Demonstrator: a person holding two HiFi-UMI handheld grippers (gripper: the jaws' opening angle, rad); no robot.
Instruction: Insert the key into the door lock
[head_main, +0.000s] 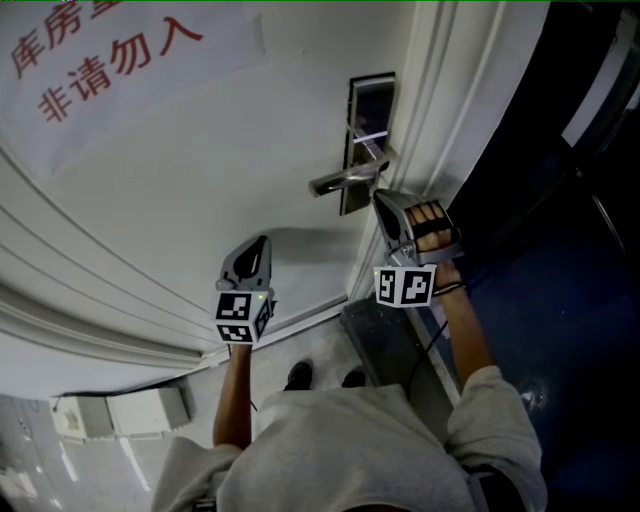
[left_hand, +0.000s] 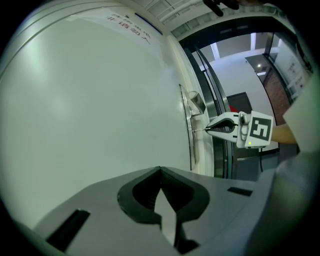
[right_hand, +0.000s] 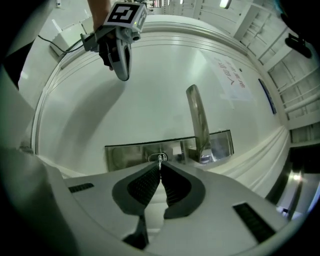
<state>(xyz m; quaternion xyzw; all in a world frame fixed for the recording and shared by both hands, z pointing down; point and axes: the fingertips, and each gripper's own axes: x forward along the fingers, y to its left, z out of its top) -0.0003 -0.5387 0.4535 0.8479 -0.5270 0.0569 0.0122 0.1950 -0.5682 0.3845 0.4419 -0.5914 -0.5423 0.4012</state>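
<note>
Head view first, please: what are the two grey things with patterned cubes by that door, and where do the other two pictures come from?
There is no robot here. A person holds a two-jaw tool in each hand; the patterned cubes belong to them. The head view looks down from a camera on the person's head at a white door with a red-lettered sign. The other two pictures come from cameras riding on each tool, looking along its jaws. The left tool is shut and empty, pointing at the bare door. The right tool pinches a small key, whose tip is at the keyhole in the metal lock plate, beside the lever handle.
</note>
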